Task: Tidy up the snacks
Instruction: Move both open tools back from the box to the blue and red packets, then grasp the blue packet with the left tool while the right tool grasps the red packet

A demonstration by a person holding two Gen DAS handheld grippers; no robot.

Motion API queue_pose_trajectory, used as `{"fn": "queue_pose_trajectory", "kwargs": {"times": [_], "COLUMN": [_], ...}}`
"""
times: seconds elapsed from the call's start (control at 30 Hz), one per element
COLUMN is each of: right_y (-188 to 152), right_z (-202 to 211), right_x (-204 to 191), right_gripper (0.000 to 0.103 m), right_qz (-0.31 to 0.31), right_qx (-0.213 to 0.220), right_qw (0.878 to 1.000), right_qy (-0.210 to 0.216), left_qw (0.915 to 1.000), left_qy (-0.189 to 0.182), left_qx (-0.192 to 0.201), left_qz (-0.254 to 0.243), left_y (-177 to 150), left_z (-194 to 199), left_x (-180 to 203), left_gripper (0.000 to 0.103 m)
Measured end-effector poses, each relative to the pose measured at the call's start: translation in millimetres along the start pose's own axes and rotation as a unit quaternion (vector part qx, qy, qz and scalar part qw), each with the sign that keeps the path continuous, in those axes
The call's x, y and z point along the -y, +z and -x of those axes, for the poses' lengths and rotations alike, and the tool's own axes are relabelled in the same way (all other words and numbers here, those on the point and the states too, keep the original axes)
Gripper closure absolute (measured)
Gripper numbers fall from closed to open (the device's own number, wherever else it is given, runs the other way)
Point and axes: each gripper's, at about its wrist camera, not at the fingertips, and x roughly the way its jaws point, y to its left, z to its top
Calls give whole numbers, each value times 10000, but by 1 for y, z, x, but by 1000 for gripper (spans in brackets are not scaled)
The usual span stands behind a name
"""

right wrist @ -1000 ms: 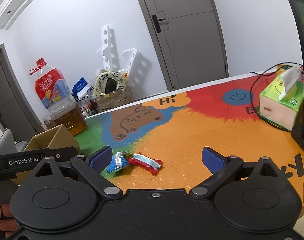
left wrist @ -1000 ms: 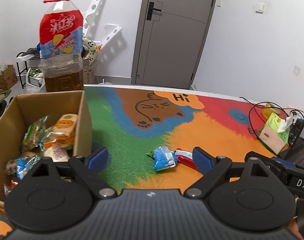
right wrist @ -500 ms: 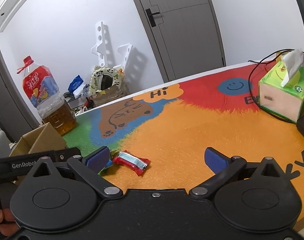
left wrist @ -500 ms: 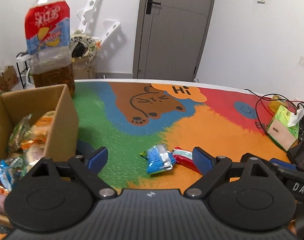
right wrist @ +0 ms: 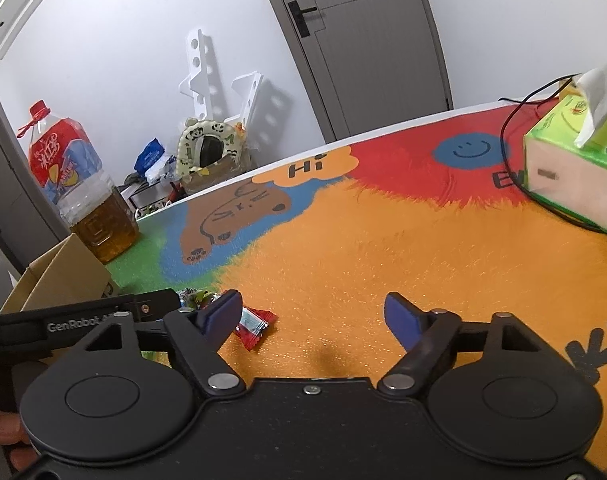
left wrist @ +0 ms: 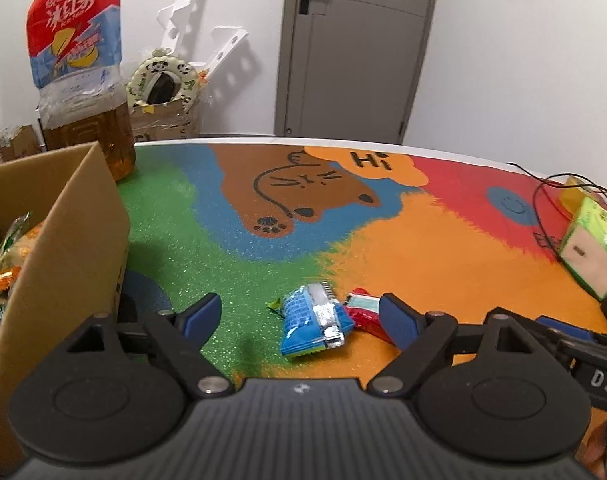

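Note:
A blue snack packet (left wrist: 313, 326) lies on the colourful mat, and a red packet (left wrist: 361, 312) touches its right side. My left gripper (left wrist: 299, 312) hangs low over the blue packet, which sits between the fingers; the jaws are closing and the pads are clear of it. My right gripper (right wrist: 311, 308) is closing too, with only bare orange mat between its fingers. The red packet (right wrist: 255, 326) lies at its left fingertip, partly hidden by it. At the left stands an open cardboard box (left wrist: 63, 240) holding several snack packets.
A large bottle of tea (left wrist: 79, 80) stands behind the box. A green tissue box (right wrist: 571, 168) with a black cable (right wrist: 507, 136) looped round it sits at the right of the mat. A dark screen edge shows beyond it.
Both grippers have sunk and come closer to the two packets. The left view has swung right, away from the box. The right gripper's fingers have drawn noticeably closer together.

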Motion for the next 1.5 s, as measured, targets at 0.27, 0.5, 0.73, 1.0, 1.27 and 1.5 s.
{"fn": "queue_pose_trajectory", "kwargs": {"times": [0.27, 0.5, 0.73, 1.0, 1.27, 1.5], "right_y": [-2, 1, 4, -1, 1, -9], "right_z": [-10, -13, -14, -29, -38, -42], "right_x": [-6, -9, -19, -30, -46, -50], "right_gripper": [26, 26, 26, 26, 27, 72], "right_qz": [124, 179, 317, 511, 727, 915], "right_qx": [-100, -141, -140, -331, -327, -464], "right_qw": [9999, 9997, 9994, 9981, 9968, 9947], "right_qy": [56, 28, 89, 25, 50, 16], "left_qw": [9997, 9998, 9997, 9995, 9994, 9994], "left_qy": [-41, -129, -187, -220, -162, -205], "left_qx": [-238, -170, -125, -5, -11, -77], "left_qz": [36, -12, 81, 217, 294, 253], "left_y": [-5, -9, -12, -14, -16, -21], "left_z": [-22, -24, -13, 4, 8, 9], "left_x": [0, -4, -11, -20, -30, -29], "left_gripper": [36, 57, 58, 58, 61, 61]}}
